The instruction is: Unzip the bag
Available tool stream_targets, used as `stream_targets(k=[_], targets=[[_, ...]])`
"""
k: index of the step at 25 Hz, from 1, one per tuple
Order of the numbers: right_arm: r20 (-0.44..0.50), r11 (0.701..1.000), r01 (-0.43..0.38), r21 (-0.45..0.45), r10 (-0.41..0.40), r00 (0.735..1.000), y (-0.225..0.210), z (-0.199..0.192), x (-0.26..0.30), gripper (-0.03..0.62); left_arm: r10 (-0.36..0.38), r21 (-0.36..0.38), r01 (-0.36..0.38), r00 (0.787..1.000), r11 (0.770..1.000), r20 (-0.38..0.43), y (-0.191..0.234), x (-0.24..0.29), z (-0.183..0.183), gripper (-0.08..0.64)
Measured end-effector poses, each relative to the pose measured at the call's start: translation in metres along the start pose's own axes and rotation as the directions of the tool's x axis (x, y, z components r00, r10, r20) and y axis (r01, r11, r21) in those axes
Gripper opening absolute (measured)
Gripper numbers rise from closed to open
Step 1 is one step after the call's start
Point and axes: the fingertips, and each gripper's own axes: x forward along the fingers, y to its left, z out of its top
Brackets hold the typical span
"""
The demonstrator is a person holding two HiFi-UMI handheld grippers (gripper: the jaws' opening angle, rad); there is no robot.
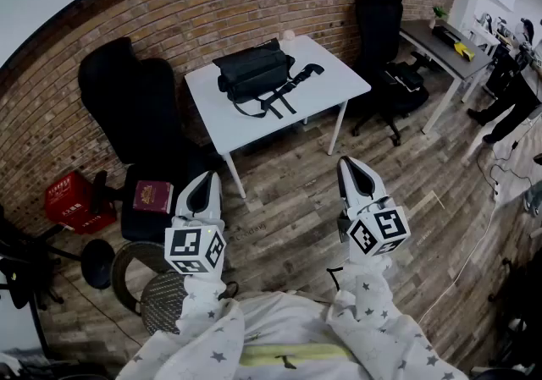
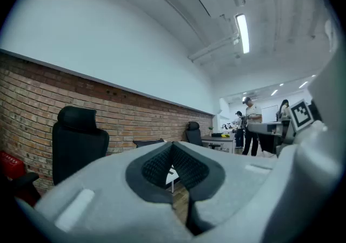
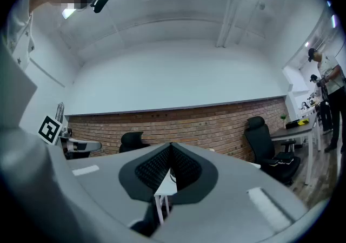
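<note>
Both claws are closed and empty: the left claw (image 1: 205, 177) and right claw (image 1: 348, 163) hang well short of the black bag (image 1: 252, 70) lying on the white worktop (image 1: 339, 80).

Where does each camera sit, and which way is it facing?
Head view: on the person's head, looking steeply down at the black fabric bag on the white square table; left gripper, right gripper, starred sleeves show.
Left gripper view: on the left gripper, facing the red brick wall; its shut jaws show.
Right gripper view: on the right gripper, likewise.
All share the wall.
</note>
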Motion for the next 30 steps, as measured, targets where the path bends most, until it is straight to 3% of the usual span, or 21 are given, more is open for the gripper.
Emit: stream_targets(k=[17,30], targets=[[-0.015,0.997,0.005,0.073,-0.003,1.000,-0.039,-0.016,-0.005,0.003,0.050,-0.009,-0.050,0.998,0.999,-0.037,-0.020,0.001,-0.020,-0.002],[-0.050,0.991,-0.029,0.134,0.036,0.998,-0.048,-0.044,0.042,0.005,0.093,-0.022,-0.096,0.991,0.995,-0.099,0.005,0.027,-0.041,-0.002]])
